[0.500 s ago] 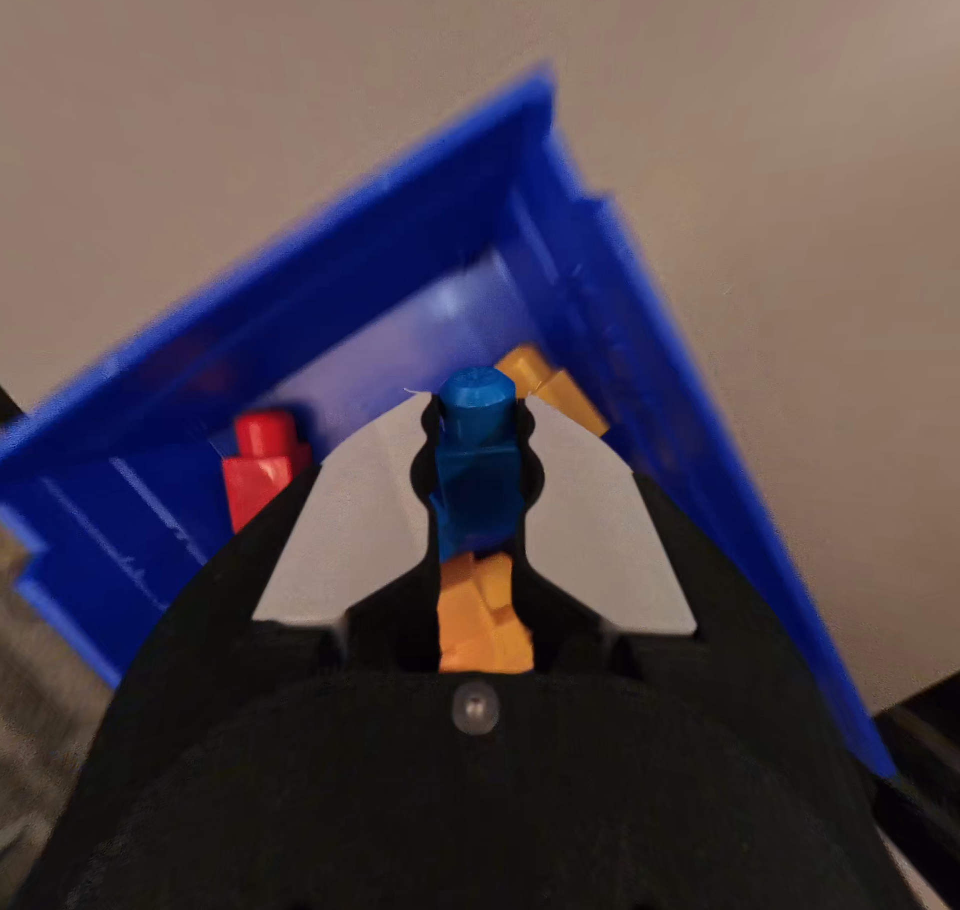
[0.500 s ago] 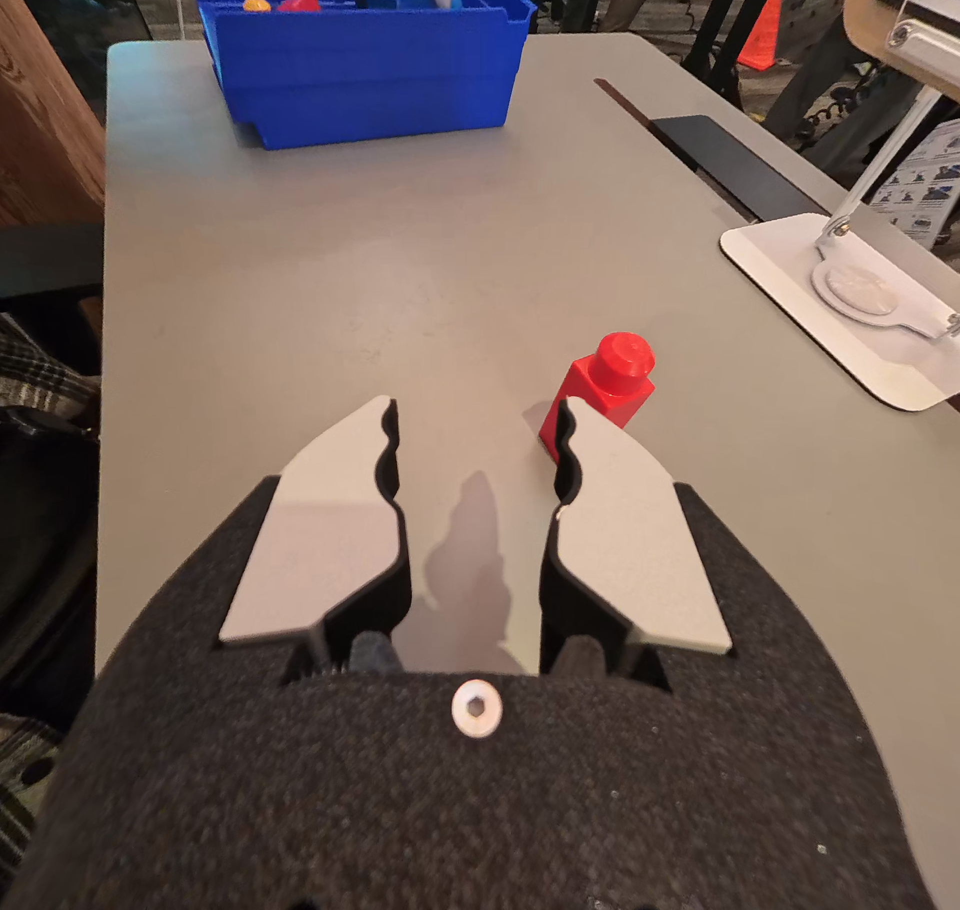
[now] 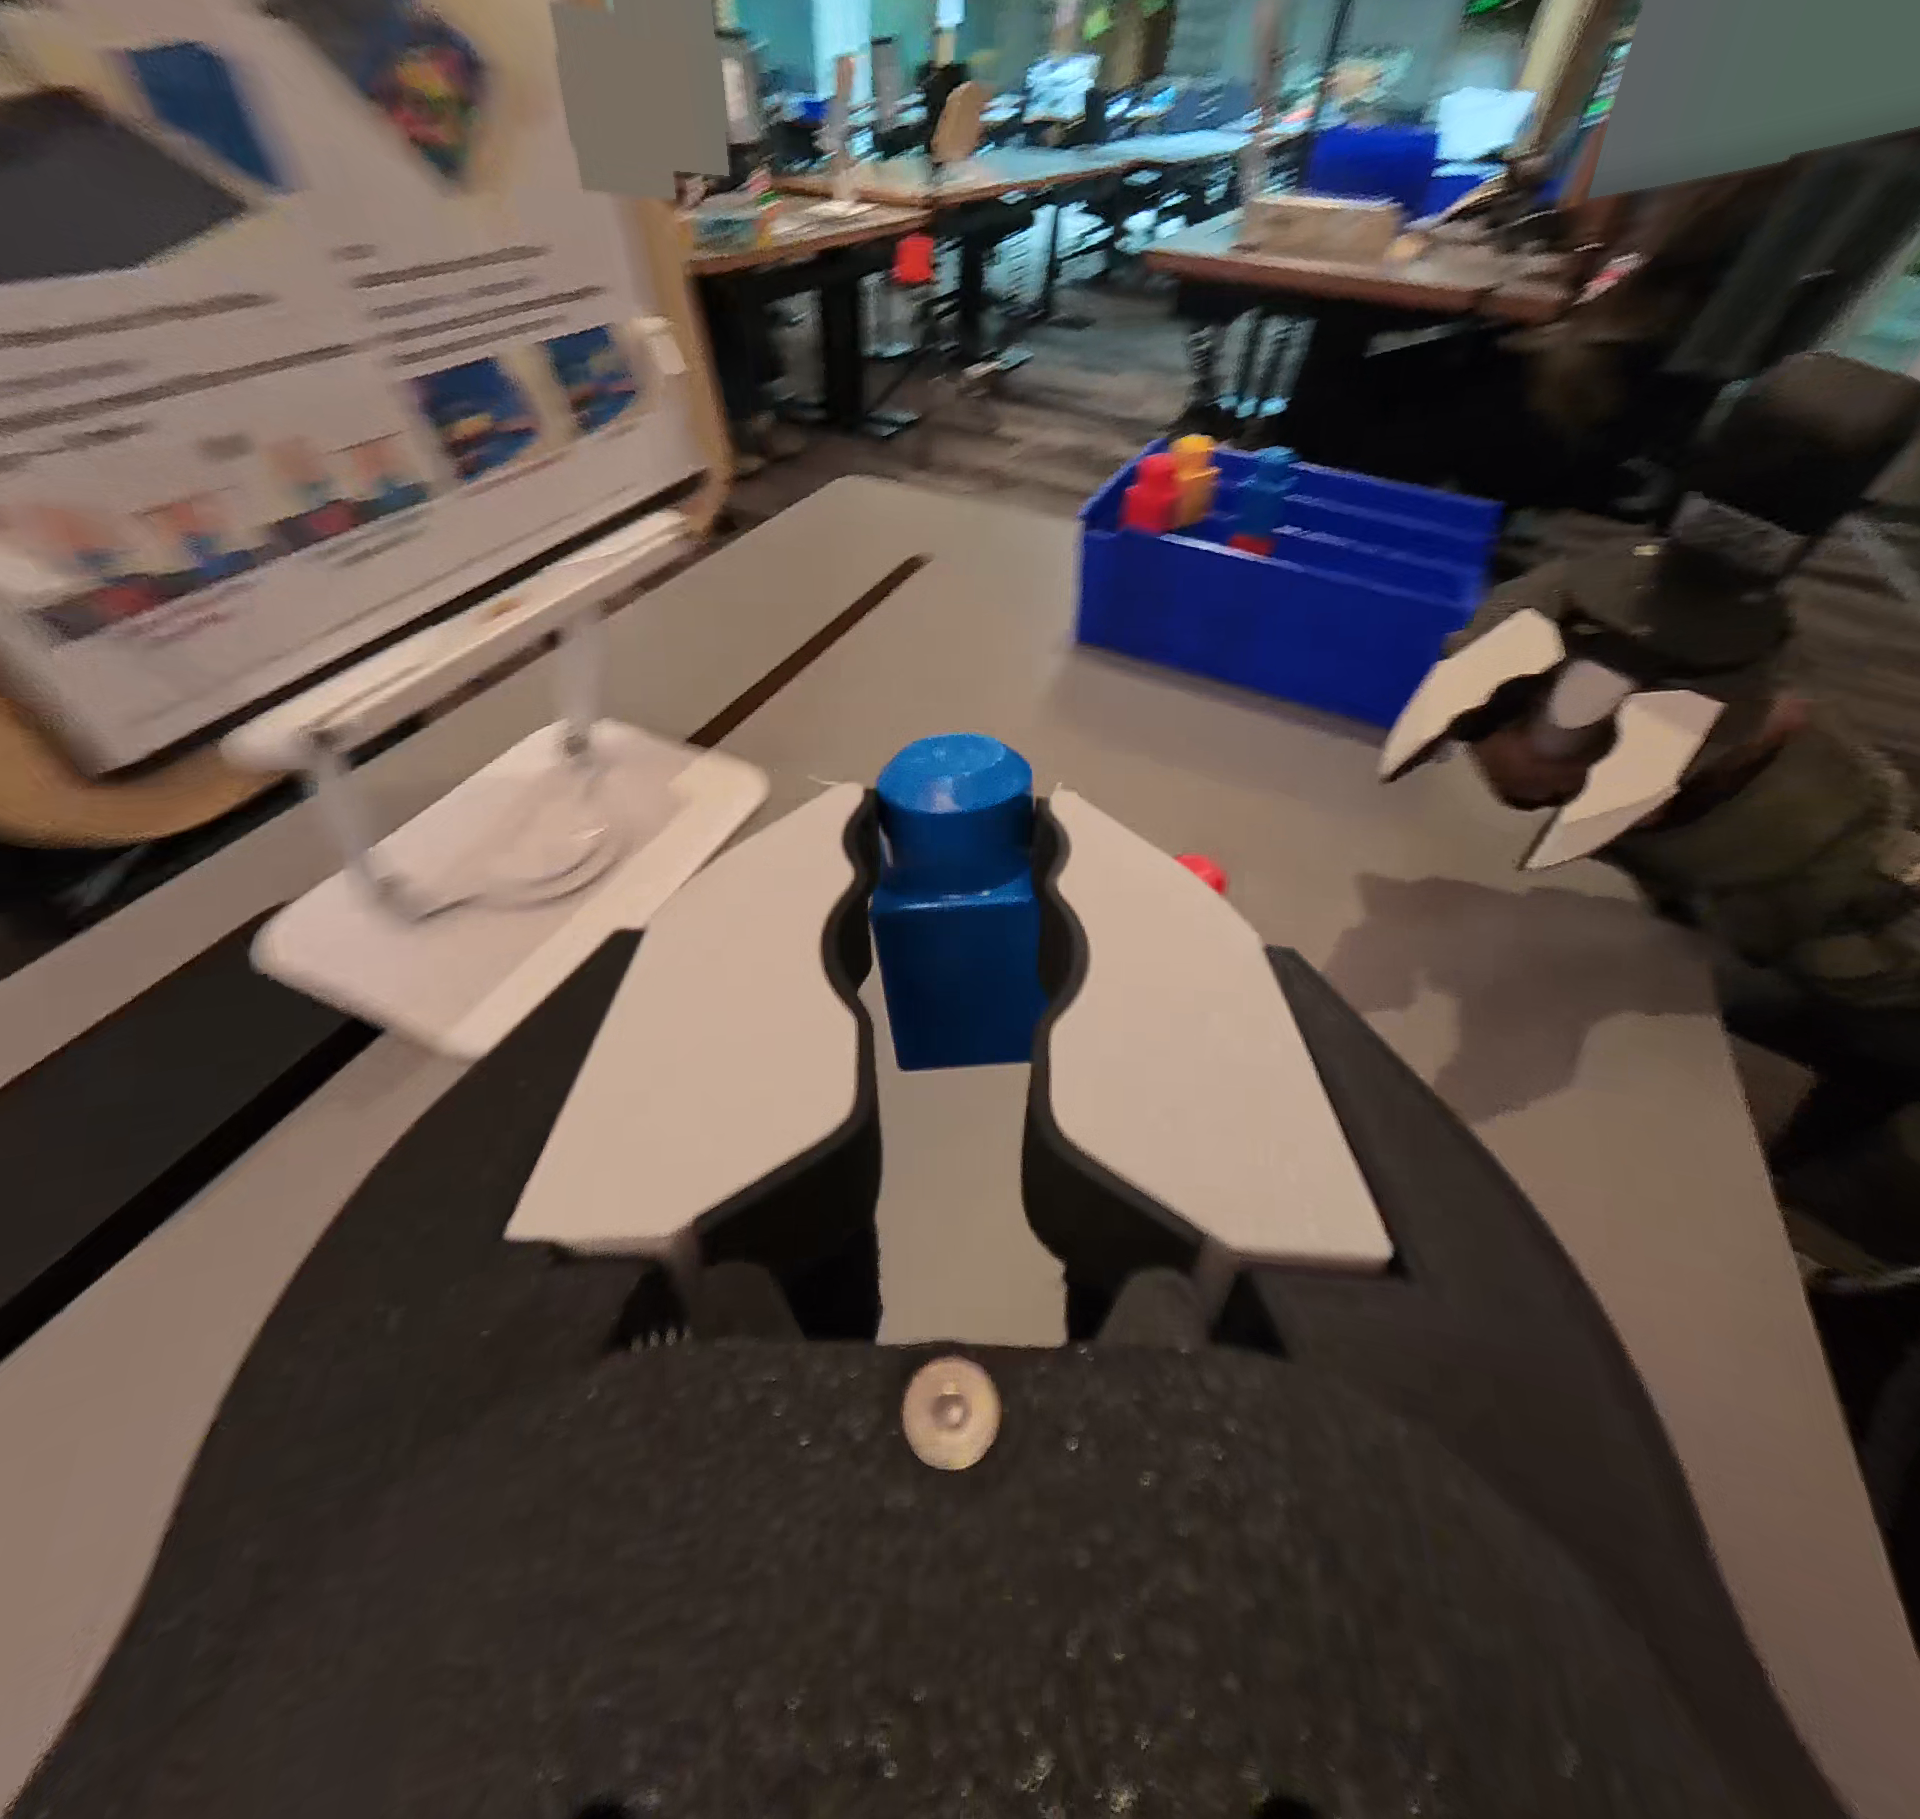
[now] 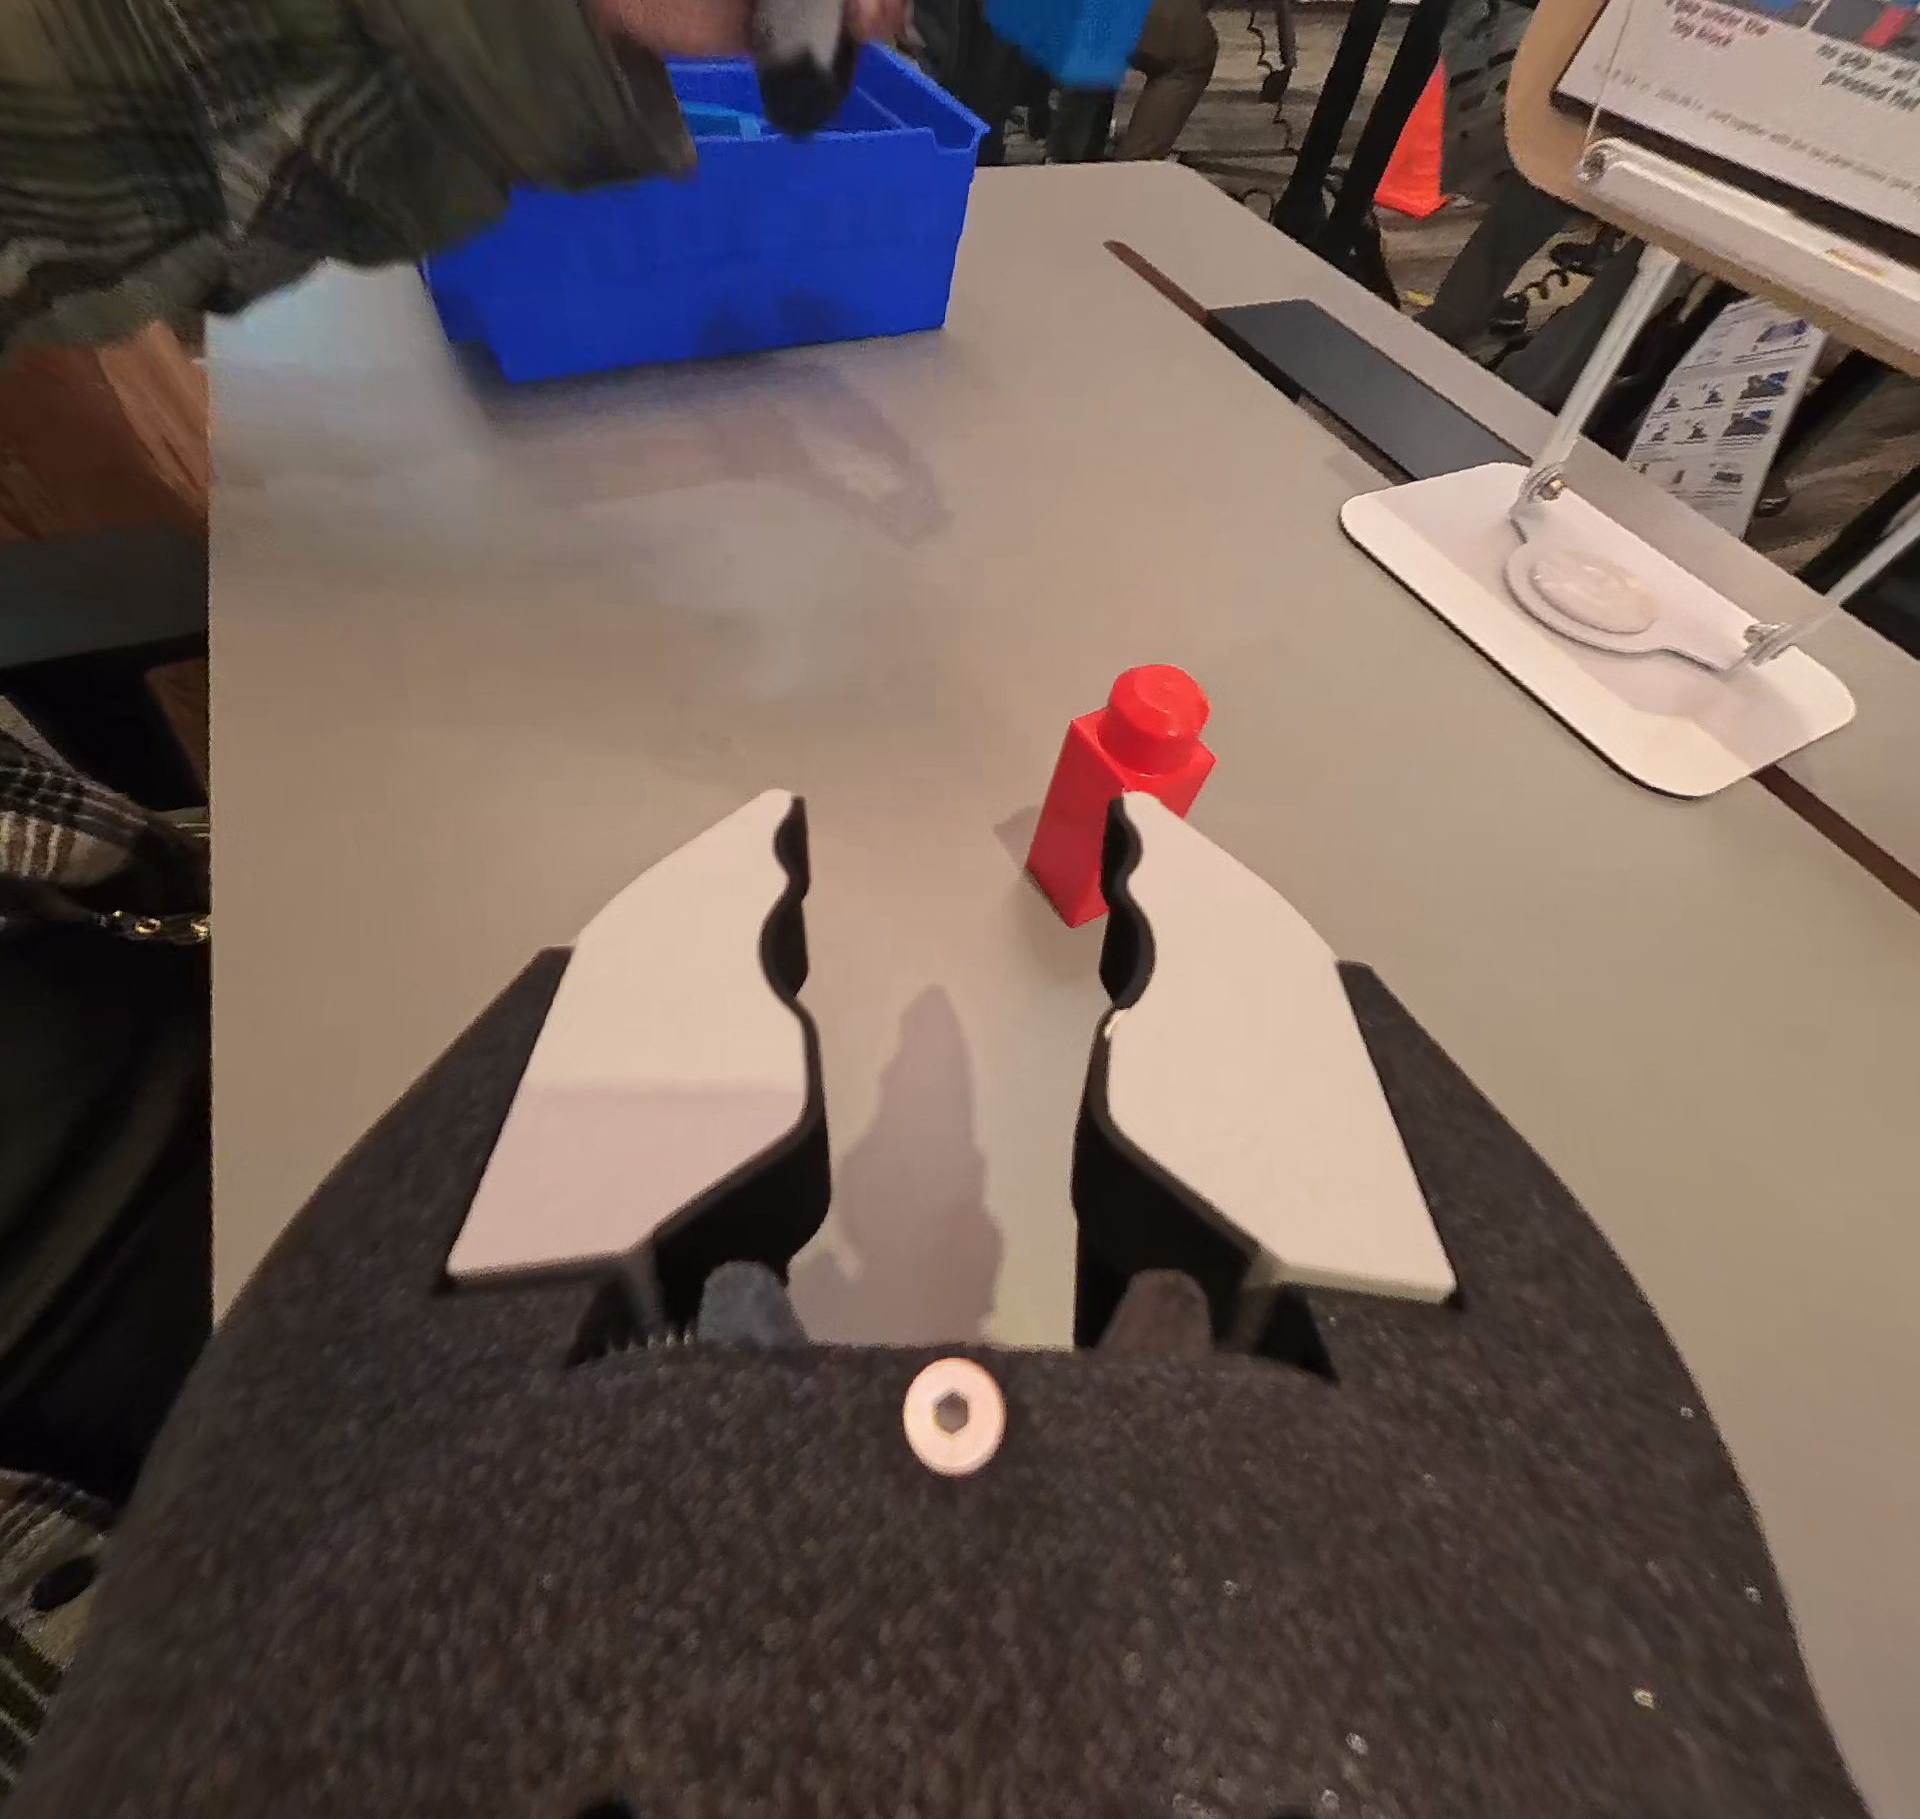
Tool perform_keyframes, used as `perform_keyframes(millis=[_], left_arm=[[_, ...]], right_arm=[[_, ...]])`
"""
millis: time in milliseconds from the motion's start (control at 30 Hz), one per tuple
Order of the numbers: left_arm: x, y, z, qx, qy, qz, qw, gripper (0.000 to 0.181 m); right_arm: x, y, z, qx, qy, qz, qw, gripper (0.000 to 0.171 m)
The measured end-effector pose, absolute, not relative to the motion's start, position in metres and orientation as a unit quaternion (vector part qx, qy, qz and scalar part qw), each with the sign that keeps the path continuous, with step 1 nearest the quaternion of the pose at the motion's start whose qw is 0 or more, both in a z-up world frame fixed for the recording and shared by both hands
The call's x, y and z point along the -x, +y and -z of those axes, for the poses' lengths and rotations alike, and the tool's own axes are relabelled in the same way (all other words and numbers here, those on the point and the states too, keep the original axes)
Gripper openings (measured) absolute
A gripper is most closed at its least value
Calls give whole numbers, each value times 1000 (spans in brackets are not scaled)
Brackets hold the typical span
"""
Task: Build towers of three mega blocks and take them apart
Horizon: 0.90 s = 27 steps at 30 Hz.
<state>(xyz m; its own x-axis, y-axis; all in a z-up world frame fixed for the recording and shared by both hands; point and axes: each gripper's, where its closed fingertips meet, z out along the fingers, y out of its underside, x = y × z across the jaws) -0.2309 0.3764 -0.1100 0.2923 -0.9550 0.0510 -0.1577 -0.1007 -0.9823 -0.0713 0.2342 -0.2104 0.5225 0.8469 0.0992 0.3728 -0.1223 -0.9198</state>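
Lifted out of the blue plastic bin (image 3: 1268,626), my left gripper (image 3: 954,896) pinches the blue plastic block (image 3: 954,948) for stacking on the red plastic block (image 4: 1122,793); my right gripper (image 4: 951,886) waits spread.

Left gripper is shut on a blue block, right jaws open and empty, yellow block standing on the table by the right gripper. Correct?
Not quite. The block standing on the table by the right gripper is red, not yellow: the right wrist view shows the red block upright just beyond its open, empty jaws. The rest holds: the left gripper is shut on the blue block.
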Motion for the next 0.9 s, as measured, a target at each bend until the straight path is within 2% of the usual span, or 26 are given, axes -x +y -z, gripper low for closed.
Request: perform_keyframes(millis=[167, 367, 800, 900], left_arm=[[146, 344, 142, 565, 475, 481, 474, 27], [96, 332, 162, 536, 496, 498, 468, 27], [82, 327, 208, 544, 505, 515, 429, 27], [83, 324, 211, 525, 512, 515, 444, 27]], right_arm=[[59, 235, 206, 710, -413, -244, 514, 53], [51, 239, 207, 713, -404, -246, 517, 53], [52, 238, 207, 711, -407, -247, 517, 52], [52, 239, 208, 712, -405, -249, 517, 52]])
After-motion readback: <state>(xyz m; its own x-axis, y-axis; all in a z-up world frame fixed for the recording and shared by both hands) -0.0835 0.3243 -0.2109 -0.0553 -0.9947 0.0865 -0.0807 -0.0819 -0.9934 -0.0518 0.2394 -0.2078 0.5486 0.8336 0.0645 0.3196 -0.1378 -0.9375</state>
